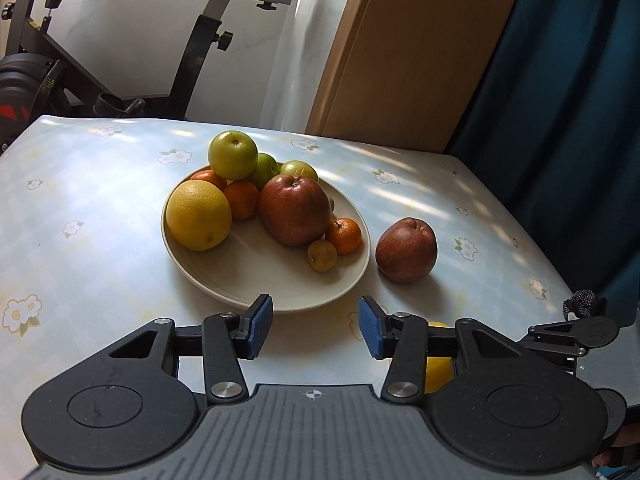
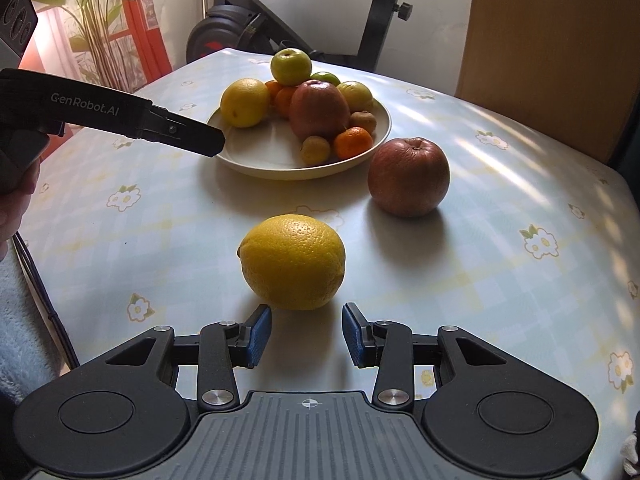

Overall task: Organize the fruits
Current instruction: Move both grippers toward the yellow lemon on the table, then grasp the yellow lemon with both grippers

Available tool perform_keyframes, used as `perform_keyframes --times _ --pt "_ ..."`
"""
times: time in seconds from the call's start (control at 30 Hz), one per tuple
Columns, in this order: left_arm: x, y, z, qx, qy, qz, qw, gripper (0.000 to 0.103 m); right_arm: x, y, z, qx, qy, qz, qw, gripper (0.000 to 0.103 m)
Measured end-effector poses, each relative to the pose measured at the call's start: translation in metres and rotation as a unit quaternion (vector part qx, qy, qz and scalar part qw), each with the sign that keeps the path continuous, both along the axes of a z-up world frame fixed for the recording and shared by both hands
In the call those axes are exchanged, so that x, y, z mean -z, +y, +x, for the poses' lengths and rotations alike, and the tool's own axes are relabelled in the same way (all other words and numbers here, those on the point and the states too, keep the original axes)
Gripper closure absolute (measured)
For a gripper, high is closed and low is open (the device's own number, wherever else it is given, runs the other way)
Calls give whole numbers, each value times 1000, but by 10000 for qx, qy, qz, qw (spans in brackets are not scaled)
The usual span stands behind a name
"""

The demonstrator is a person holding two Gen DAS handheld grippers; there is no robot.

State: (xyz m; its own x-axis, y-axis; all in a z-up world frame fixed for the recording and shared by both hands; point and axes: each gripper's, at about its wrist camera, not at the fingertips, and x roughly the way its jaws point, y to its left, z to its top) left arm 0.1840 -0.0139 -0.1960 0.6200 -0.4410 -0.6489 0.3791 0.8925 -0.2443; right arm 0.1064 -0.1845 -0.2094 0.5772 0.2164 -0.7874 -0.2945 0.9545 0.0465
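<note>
The left hand-held gripper (image 1: 316,326) hides most of the loose lemon (image 1: 439,366).

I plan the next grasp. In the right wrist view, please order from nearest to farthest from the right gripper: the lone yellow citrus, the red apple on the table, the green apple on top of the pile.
1. Lone yellow citrus: on the table just ahead of the open right gripper.
2. Red apple: on the table, farther, to the right, beside the plate.
3. Green apple: farthest, on top of the pile.
</note>
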Motion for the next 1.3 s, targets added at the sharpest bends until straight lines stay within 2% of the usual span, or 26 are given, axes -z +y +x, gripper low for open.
perform_keyframes --times 0.27,0.5,0.67,0.77,1.0,1.13,1.3 --pt "10 -20 -7 497 -73 296 9983 54 0 2 6 -133 -173 142 9997 58" --pt "14 -12 3 353 208 2 9992 54 4 4 12 -110 -138 109 9998 56" --pt "16 -14 9 376 297 -72 9988 54 4 5 10 -205 -117 -78 9997 60" --pt "17 -16 14 373 399 -130 9984 54 1 4 8 -323 -193 -142 9992 57" --pt "25 -28 22 624 707 -299 9951 55 3 8 17 -593 -100 -341 9976 57" --pt "30 -30 27 643 949 -646 9913 55 4 6 19 -524 -64 -384 9979 58" --pt "31 -37 31 752 1034 -822 9884 55 5 1 18 -392 -59 -244 9989 58"
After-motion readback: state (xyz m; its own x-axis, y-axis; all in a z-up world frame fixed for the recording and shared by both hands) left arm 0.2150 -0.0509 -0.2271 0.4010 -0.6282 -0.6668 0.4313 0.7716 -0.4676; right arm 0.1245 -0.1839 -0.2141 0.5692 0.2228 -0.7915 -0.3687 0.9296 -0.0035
